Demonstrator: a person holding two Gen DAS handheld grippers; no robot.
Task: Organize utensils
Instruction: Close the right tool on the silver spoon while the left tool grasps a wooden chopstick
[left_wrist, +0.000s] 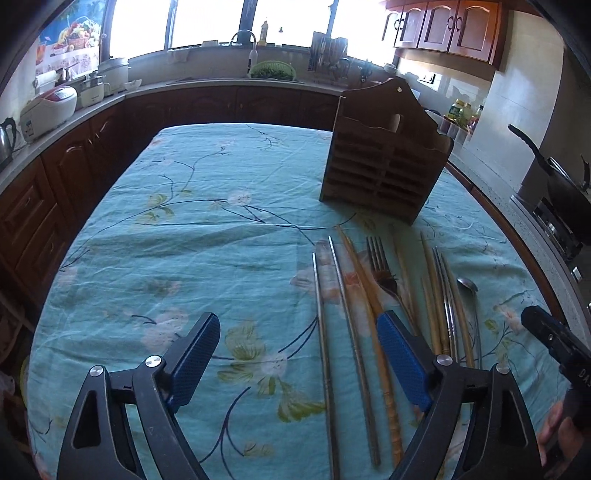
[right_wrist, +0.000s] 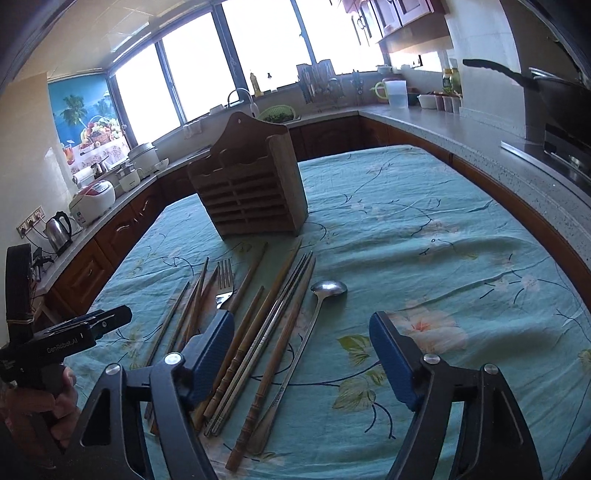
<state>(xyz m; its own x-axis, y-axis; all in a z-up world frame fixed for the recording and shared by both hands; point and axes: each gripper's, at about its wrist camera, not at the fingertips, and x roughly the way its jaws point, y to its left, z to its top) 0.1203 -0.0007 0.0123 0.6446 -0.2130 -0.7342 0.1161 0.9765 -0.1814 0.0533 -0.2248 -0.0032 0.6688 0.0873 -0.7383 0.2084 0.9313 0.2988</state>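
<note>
Faintly legible, "CenRobot.AI" on left hand-held gripper (right_wrist: 107, 320); both hand-held grippers released, right (right_wrist: 301, 350) over chopsticks (right_wrist: 258, 354).

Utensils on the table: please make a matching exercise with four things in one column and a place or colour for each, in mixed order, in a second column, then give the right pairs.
Things:
1. wooden holder
2. spoon
3. fork
4. steel chopsticks

Descriptions:
A. lies at the right end of the row of utensils
B. stands upright behind the row
C. lie at the left end of the row, silver in colour
D. lies among the bamboo chopsticks, tines toward the holder

Pairs: 1-B, 2-A, 3-D, 4-C
</note>
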